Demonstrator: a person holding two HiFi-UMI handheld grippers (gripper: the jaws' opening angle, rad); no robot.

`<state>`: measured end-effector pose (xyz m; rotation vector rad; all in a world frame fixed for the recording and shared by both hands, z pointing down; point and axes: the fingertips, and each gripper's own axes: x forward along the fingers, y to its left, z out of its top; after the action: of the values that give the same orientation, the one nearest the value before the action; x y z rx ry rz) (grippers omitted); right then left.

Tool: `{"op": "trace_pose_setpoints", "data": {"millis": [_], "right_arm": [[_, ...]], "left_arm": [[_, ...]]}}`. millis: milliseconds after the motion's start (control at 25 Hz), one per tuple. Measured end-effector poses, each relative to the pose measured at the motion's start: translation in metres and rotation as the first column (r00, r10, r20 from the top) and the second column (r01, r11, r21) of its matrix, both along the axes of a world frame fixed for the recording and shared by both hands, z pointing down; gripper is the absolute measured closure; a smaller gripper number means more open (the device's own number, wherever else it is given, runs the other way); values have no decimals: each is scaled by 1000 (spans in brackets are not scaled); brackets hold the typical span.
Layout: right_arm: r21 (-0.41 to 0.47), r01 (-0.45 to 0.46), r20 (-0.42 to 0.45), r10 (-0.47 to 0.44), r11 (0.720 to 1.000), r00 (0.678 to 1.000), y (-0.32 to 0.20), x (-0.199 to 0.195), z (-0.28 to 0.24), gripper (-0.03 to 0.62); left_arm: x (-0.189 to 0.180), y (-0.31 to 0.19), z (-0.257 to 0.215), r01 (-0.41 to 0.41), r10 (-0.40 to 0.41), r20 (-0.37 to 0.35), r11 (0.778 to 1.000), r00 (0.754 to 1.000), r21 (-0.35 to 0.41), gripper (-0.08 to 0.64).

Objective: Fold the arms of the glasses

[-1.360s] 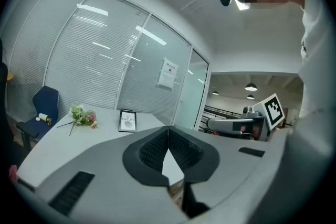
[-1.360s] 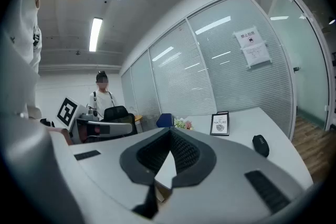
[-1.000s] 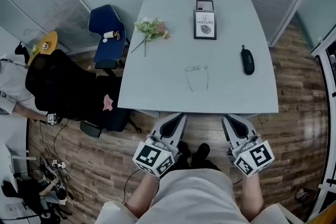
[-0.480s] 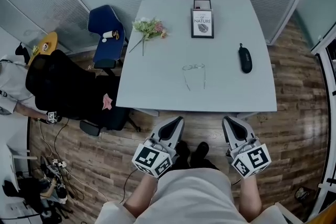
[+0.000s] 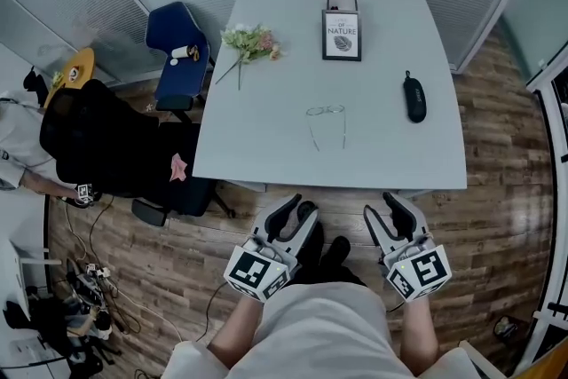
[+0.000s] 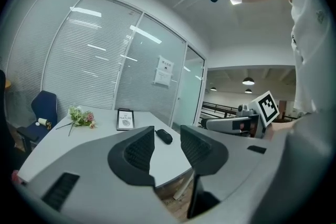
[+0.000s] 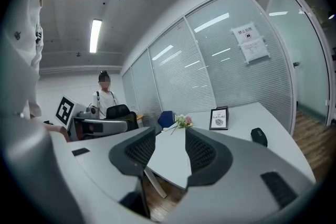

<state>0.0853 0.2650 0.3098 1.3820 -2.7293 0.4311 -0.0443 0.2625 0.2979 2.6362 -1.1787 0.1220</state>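
Had just opened left gripper [image 5: 297, 210] and right gripper [image 5: 383, 209] part way, nothing between the jaws. Found the glasses [image 5: 327, 122] open in the middle of the table [image 5: 257, 146], well apart from both. Needed a slow reach over the near edge, then a soft pinch on one thin arm. Lots of bare room around them.

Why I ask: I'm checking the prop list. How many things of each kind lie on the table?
Glasses: 1
Glasses case: 1
Framed picture: 1
Flower bunch: 1
Total: 4
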Motion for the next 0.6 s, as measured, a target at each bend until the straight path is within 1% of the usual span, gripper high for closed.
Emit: {"op": "trace_pose_setpoints", "data": {"millis": [160,360,440,600], "right_arm": [[-11,-3,11,3,1000,1000,-14,-1,3,420],[-23,-18,1,18,1000,1000,-36,-6,5,423],[-21,-21,-3,21,1000,1000,-44,-8,2,423],[-16,-29,-12,29,999,999,-65,-10,-3,425]], "left_arm": [[-11,-12,8,22,-23,-19,999,1000,-24,399],[-24,-38,10,44,-45,-49,999,998,-26,399],[-26,-49,7,43,-44,-62,999,997,-20,400],[-29,-71,3,29,-29,-55,1000,998,-9,403]]}}
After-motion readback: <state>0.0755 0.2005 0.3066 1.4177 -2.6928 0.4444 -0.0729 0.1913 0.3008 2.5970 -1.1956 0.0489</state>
